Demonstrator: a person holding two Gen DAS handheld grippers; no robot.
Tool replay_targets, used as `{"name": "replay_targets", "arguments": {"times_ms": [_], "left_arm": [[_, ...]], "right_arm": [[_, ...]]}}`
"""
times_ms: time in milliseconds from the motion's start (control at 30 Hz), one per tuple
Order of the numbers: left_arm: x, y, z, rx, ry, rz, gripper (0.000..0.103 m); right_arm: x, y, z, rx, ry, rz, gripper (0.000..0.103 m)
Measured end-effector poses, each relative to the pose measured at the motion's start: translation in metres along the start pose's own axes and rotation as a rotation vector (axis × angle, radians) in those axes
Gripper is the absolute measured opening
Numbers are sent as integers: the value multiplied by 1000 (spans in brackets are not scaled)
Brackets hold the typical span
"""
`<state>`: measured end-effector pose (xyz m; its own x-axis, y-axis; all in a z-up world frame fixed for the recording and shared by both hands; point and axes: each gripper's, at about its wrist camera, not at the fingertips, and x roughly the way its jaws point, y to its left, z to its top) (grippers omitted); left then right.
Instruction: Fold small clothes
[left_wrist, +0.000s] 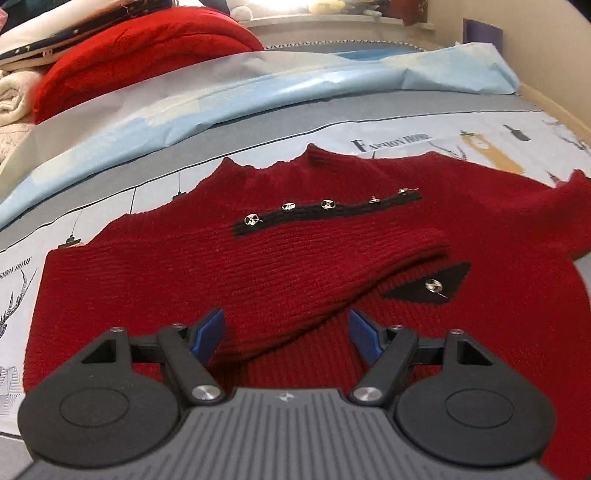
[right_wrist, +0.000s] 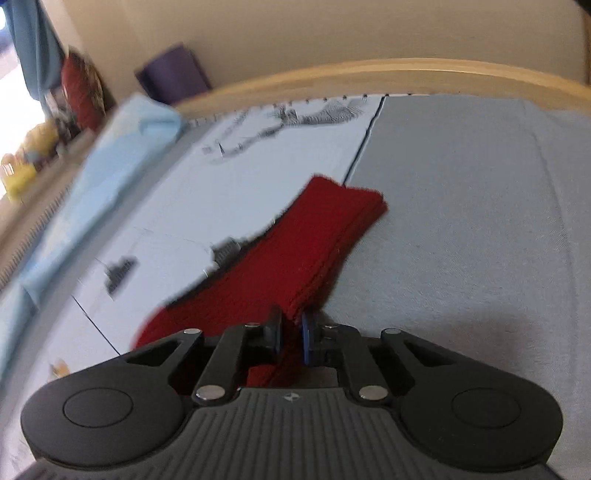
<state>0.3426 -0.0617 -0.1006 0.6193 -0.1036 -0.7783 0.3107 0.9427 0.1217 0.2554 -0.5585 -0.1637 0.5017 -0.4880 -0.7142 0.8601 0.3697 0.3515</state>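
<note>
A small dark red knit sweater (left_wrist: 295, 258) lies flat on the bed, collar away from me, with a black strip of metal buttons (left_wrist: 325, 208) across the chest. One sleeve (left_wrist: 332, 280) is folded over the front. My left gripper (left_wrist: 286, 332) is open just above the sweater's lower part, holding nothing. In the right wrist view, my right gripper (right_wrist: 291, 336) is shut on the sweater's other sleeve (right_wrist: 314, 243), which stretches away from the fingers with its cuff resting on the bedsheet.
The bed has a grey and pale blue printed sheet (left_wrist: 406, 125). A light blue cloth (left_wrist: 258, 85) lies behind the sweater. A bright red folded garment (left_wrist: 140, 51) and white linens sit at the back left. A wooden bed edge (right_wrist: 369, 77) runs along the far side.
</note>
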Motion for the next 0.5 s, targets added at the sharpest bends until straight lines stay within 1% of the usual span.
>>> {"name": "replay_targets", "arguments": {"times_ms": [33,67,100,133,167,200,233,267,300,333,400,433,500], "left_arm": [[5,1,1,-6,11,2,78],[9,2,1,-9,29,5,71],[13,4,1,-5,47,15,66],[15,6,2,5,50,23,53],[14,10,2,19,38,31,24],[13,14,4,32,32,32,15],[10,20,6,33,19,33,11],[2,32,10,0,-9,32,11],[-6,46,15,-39,-36,35,11],[-18,65,20,-84,-69,62,10],[-43,108,27,-176,-138,146,10],[-56,135,27,-230,-167,197,10],[-82,203,16,-389,-204,358,10]], "right_arm": [[-6,-4,3,11,-23,-38,9],[-6,-8,7,30,-21,-67,9],[-2,-12,8,43,8,-101,9],[3,-15,6,49,44,-125,9],[4,-16,4,47,42,-130,9],[2,-12,3,24,31,-137,10],[0,-5,3,2,23,-144,12],[-4,1,4,6,17,-137,15],[-9,5,5,12,4,-141,19],[-16,12,7,6,-18,-159,33],[-29,25,7,-29,-65,-170,49],[-37,34,6,-52,-82,-150,49],[-50,48,1,-82,-80,-70,49]]}}
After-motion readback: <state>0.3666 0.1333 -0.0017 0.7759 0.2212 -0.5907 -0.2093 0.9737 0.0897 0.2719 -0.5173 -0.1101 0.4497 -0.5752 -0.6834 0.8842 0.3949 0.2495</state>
